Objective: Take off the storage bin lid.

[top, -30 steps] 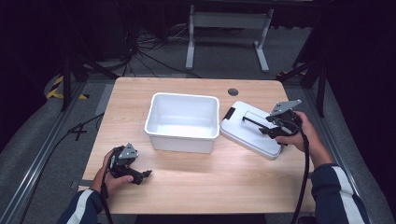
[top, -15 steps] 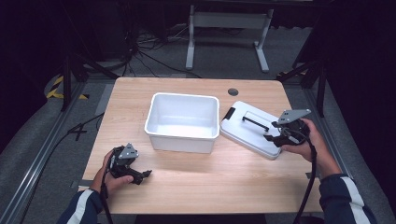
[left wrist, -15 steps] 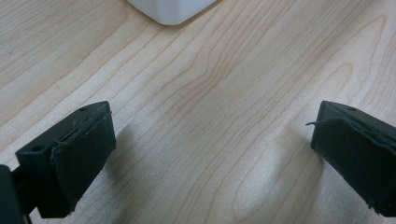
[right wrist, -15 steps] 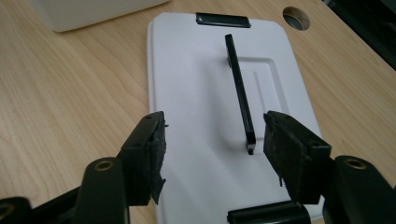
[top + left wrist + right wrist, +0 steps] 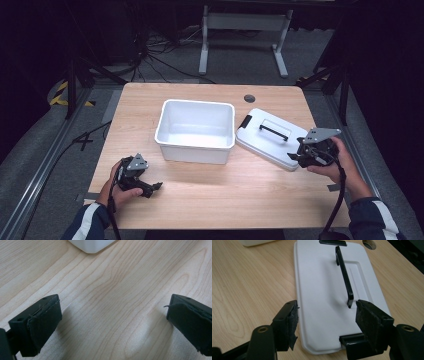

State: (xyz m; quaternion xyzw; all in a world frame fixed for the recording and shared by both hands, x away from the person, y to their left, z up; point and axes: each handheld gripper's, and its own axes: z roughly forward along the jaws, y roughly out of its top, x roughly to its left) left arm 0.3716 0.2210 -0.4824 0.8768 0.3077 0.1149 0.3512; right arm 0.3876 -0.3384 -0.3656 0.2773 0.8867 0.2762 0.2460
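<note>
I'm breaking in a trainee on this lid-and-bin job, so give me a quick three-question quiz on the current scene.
1. True or false: the lid sits on top of the bin.
2. Which gripper is at the lid's near end? A) left gripper B) right gripper
3. What colour is the lid's handle?

Key:
1. False; it lies flat on the table beside the bin.
2. B; its open jaws have just been widening, with nothing gripped.
3. Black.
</note>
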